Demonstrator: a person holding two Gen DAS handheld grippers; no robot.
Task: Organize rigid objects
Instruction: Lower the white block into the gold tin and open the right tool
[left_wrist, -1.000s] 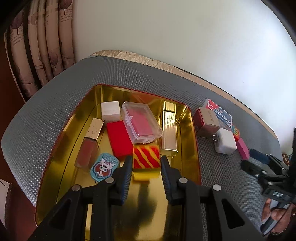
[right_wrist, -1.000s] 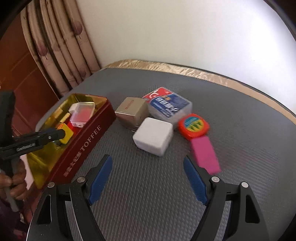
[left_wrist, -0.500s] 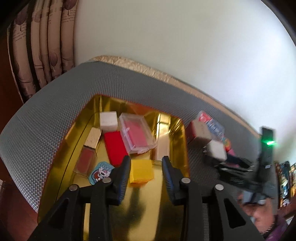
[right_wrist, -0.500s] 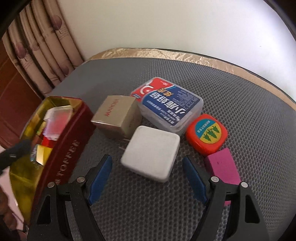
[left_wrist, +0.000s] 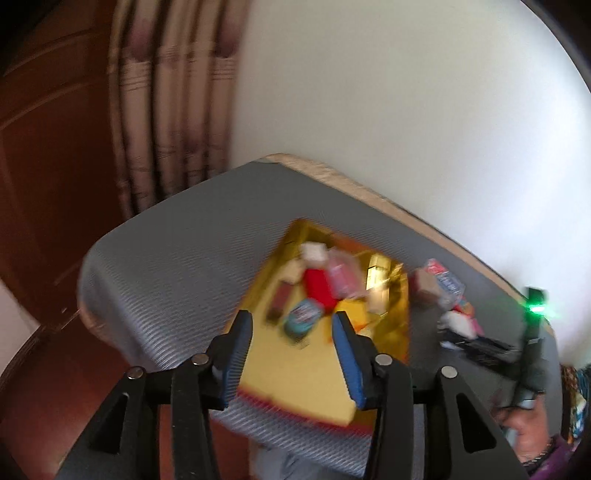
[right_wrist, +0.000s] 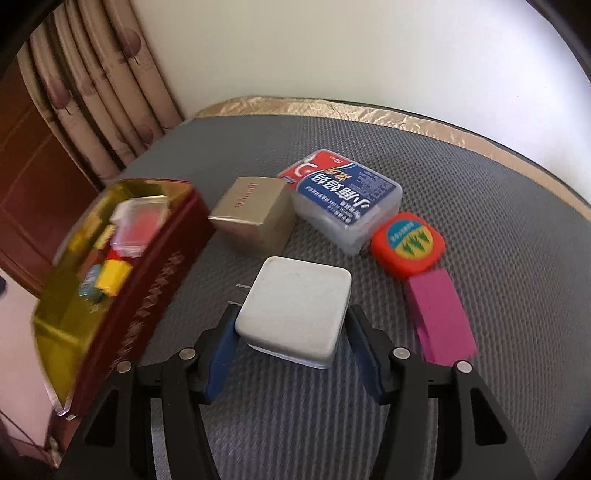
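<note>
A gold-lined red tin (left_wrist: 321, 384) (right_wrist: 155, 295) holds several small items, among them a yellow block (left_wrist: 352, 310) (right_wrist: 112, 277), a red block (left_wrist: 319, 288) and a clear case (right_wrist: 142, 221). My left gripper (left_wrist: 291, 354) is open and empty, pulled back above the tin's near end. My right gripper (right_wrist: 291, 354) is open, its fingers on either side of a white charger cube (right_wrist: 295, 314) on the grey mat; whether the pads touch it is unclear. Beyond it lie a beige box (right_wrist: 255, 214), a blue plastic box (right_wrist: 343, 199), an orange square toy (right_wrist: 408, 243) and a pink block (right_wrist: 439, 314).
The grey mat (right_wrist: 480, 221) covers a table with a gold-trimmed far edge against a white wall. Curtains (right_wrist: 92, 103) and a brown door (left_wrist: 48, 147) stand at the left. The left wrist view is blurred; the right gripper shows there (left_wrist: 480, 347).
My left gripper has let go of the yellow block in the tin, opened and drawn back and up. My right gripper has moved forward over the white charger cube.
</note>
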